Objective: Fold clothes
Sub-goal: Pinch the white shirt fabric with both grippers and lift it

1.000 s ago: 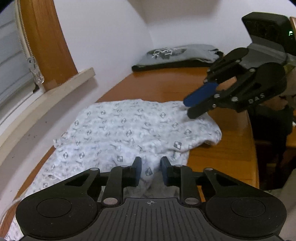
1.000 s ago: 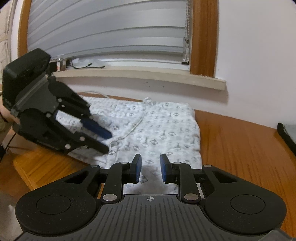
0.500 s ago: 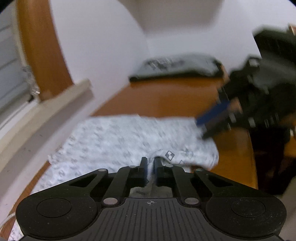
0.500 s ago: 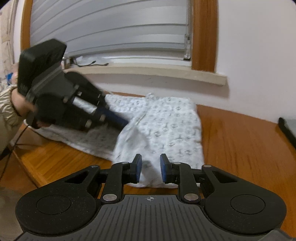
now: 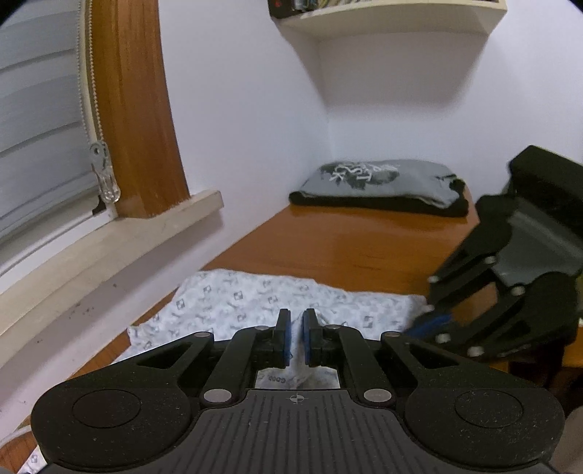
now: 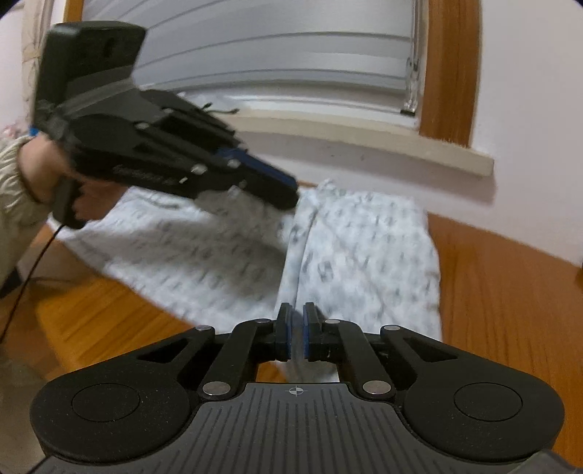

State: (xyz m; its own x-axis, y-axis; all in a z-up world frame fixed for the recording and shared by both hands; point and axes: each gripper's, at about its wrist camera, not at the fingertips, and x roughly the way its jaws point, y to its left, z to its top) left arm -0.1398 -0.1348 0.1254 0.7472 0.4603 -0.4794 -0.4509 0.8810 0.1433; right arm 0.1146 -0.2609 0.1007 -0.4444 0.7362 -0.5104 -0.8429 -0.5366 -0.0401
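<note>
A white patterned garment (image 5: 255, 302) lies spread on a wooden tabletop (image 5: 349, 248) that runs along a white wall, just below a pale window sill (image 6: 364, 140). A person holds a black two-finger gripper in each hand. The left gripper (image 5: 295, 333) has its blue-padded fingers clenched on a pinch of the garment's near edge, and white cloth shows between and under the pads. The right gripper (image 6: 297, 331) is likewise clamped on a fold of the same garment, which rises in a ridge from the tabletop up into its fingers. Seen from the right wrist, the left gripper sits to the left, nearer the sill, with the person's hand (image 6: 43, 171) and a pale sleeve (image 6: 11, 189) behind it, and the cloth drapes from its tip; this view is blurred. Farther along the tabletop, well apart from the garment and in the corner past the sill's end, rests a folded grey shirt with a dark print (image 5: 379, 178), lying on top of something black. A white shelf (image 5: 390, 18) hangs on the wall above that corner.
</note>
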